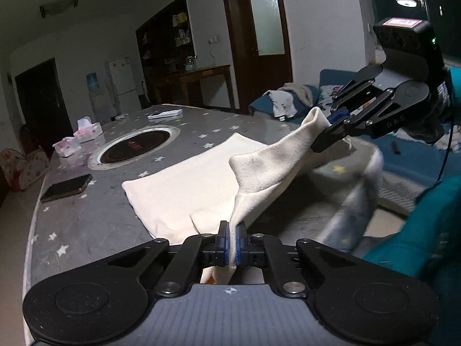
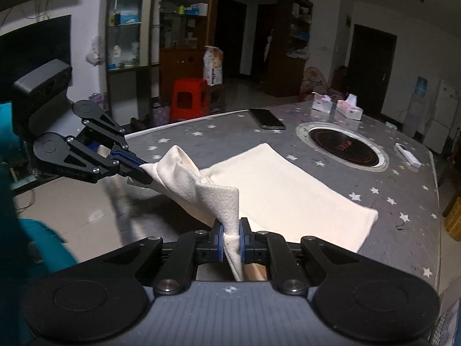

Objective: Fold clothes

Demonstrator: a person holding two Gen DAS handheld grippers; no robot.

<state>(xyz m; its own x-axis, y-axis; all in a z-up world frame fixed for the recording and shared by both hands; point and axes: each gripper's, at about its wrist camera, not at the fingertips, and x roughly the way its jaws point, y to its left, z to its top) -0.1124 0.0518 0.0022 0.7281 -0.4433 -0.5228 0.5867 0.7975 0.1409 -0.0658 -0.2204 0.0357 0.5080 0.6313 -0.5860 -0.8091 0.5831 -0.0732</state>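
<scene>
A cream-white cloth (image 1: 201, 184) lies partly flat on the grey star-patterned table (image 1: 86, 219), with its near edge lifted. My left gripper (image 1: 232, 242) is shut on one corner of the cloth at the table's near edge. My right gripper (image 1: 328, 127) is shut on the other near corner and holds it up above the edge. In the right wrist view the cloth (image 2: 282, 190) stretches from my right gripper (image 2: 231, 240) to my left gripper (image 2: 144, 173), the lifted edge hanging slack between them.
A round black hotplate (image 1: 135, 147) is set in the table beyond the cloth. A dark phone (image 1: 67, 187) lies at the left, two tissue boxes (image 1: 86, 132) farther back, a white remote (image 1: 165, 114) at the far edge. A blue sofa with clothes (image 1: 291, 101) stands to the right.
</scene>
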